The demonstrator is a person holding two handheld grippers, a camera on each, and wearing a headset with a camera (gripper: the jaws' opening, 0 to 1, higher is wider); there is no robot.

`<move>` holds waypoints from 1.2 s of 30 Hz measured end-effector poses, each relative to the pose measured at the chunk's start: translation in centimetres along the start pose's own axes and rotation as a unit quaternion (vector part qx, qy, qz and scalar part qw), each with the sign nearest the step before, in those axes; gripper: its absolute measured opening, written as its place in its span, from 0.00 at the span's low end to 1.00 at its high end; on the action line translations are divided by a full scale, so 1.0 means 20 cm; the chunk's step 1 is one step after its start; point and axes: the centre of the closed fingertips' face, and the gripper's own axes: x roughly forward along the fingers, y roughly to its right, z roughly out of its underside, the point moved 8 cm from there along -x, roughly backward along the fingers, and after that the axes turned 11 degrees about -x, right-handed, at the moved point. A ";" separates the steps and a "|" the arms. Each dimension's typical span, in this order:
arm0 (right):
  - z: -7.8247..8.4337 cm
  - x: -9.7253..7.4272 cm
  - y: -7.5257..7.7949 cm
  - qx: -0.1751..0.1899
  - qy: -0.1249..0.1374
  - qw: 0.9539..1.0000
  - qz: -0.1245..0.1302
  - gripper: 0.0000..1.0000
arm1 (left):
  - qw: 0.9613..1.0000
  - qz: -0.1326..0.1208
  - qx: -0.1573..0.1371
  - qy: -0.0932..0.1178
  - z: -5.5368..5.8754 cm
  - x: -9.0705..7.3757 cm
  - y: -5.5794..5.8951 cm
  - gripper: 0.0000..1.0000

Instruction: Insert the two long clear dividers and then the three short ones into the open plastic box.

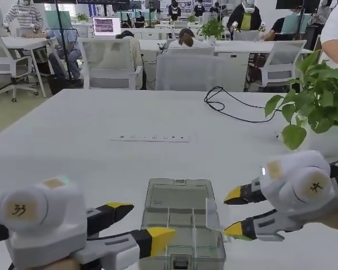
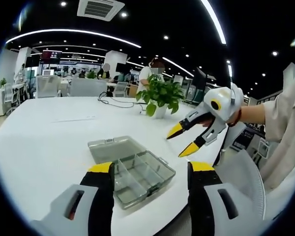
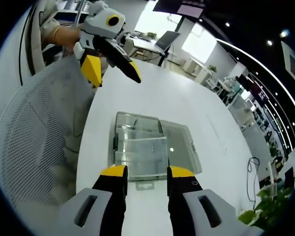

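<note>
The open clear plastic box (image 1: pixel 153 225) lies at the table's near edge, its lid (image 1: pixel 177 194) flipped away from me. Dividers split its inside into several compartments. My right gripper (image 1: pixel 232 212) hovers just right of the box, and a short clear divider (image 1: pixel 214 216) spans its jaws over the box's right side. In the right gripper view that divider (image 3: pixel 140 153) sits between the jaws of the right gripper (image 3: pixel 146 171), above the box (image 3: pixel 137 129). My left gripper (image 1: pixel 141 224) is open and holds nothing, left of the box (image 2: pixel 137 174).
A potted plant (image 1: pixel 318 107) stands at the right of the table, with a black cable (image 1: pixel 225 104) behind it. A flush power strip (image 1: pixel 151 137) lies mid-table. A mesh chair (image 3: pixel 34 137) is beside the near edge. People sit at desks beyond.
</note>
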 end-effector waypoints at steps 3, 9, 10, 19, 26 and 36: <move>-0.06 0.02 -0.01 -0.008 0.011 1.000 0.001 0.32 | 1.000 0.007 -0.019 0.005 0.00 0.00 0.00 0.54; -0.17 0.05 -0.02 -0.026 0.037 0.999 0.009 0.32 | 0.999 0.019 -0.049 0.016 -0.02 0.00 0.01 0.43; -0.19 0.05 -0.02 -0.028 0.042 0.999 0.011 0.32 | 0.998 0.020 -0.052 0.013 -0.02 0.01 0.01 0.42; -0.29 0.08 -0.04 -0.038 0.065 0.997 0.012 0.32 | 0.997 0.037 -0.061 -0.002 0.02 0.01 0.02 0.22; -0.33 0.08 -0.05 -0.044 0.073 0.996 0.018 0.32 | 0.996 0.042 -0.078 -0.013 0.05 0.03 0.04 0.11; -0.35 0.09 -0.06 -0.054 0.072 0.996 0.026 0.32 | 0.994 0.050 -0.100 -0.016 0.06 0.03 0.04 0.02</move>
